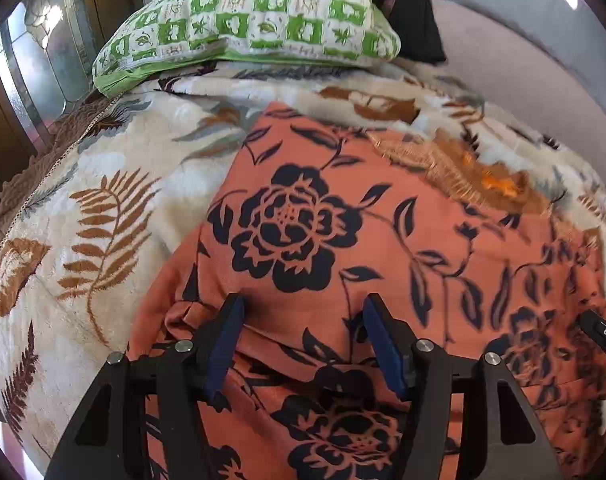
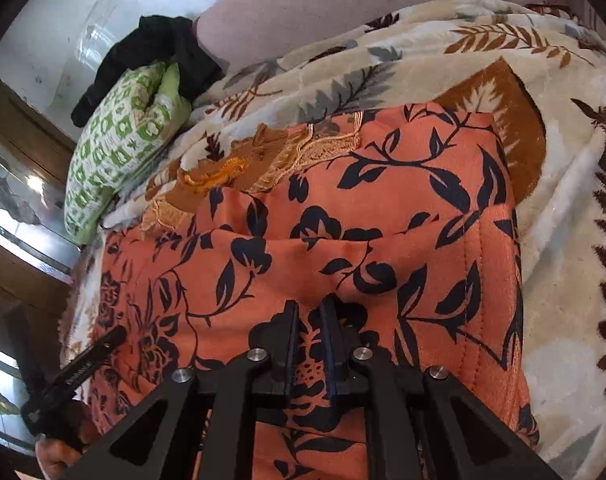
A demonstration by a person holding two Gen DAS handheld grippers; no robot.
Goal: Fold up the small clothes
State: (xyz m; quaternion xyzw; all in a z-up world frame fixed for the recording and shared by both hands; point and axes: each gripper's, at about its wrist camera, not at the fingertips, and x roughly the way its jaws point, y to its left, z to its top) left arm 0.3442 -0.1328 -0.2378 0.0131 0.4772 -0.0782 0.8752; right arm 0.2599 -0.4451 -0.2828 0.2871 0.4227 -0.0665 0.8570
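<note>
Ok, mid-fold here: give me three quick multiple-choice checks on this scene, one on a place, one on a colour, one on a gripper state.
1. Where does the black cloth lie?
A. against the green pillow
B. on the orange garment
C. between the left gripper's jaws

2. The garment's flowers are
A. white
B. dark navy
C. green

3. The right gripper is
A. wide open
B. out of view
C. shut on the garment

Answers: 1 A, it rests at the pillow's far end. 2 B, dark print on orange. 3 C, its jaws pinch a raised fold.
</note>
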